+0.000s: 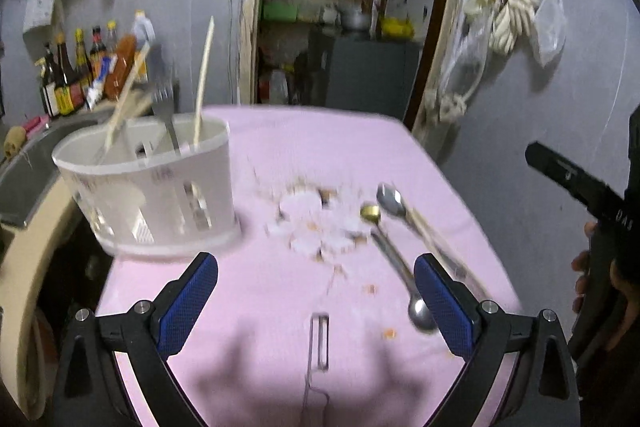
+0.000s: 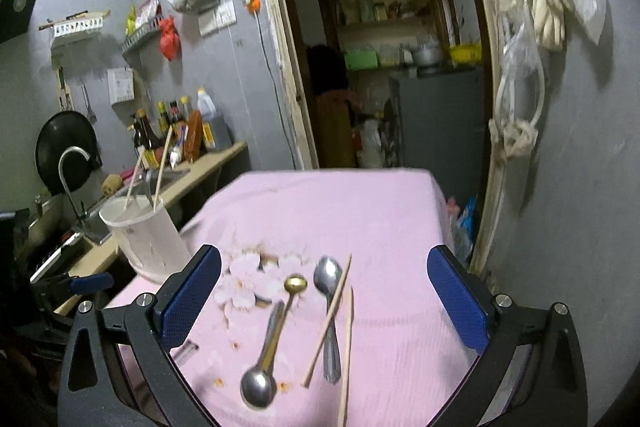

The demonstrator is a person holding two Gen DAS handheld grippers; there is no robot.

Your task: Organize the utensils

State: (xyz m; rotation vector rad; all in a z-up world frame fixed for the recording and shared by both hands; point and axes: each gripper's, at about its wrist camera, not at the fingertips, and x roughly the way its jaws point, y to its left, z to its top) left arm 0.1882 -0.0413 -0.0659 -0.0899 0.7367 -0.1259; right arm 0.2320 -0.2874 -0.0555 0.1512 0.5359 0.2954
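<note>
Only the left wrist view shows the peeler (image 1: 320, 341) lying on the cloth (image 1: 340, 147).

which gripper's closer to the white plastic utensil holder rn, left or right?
Left. The left gripper hangs just in front of the white plastic utensil holder, jaws open and empty. The right gripper is over the loose spoons, the holder off to its left.
</note>
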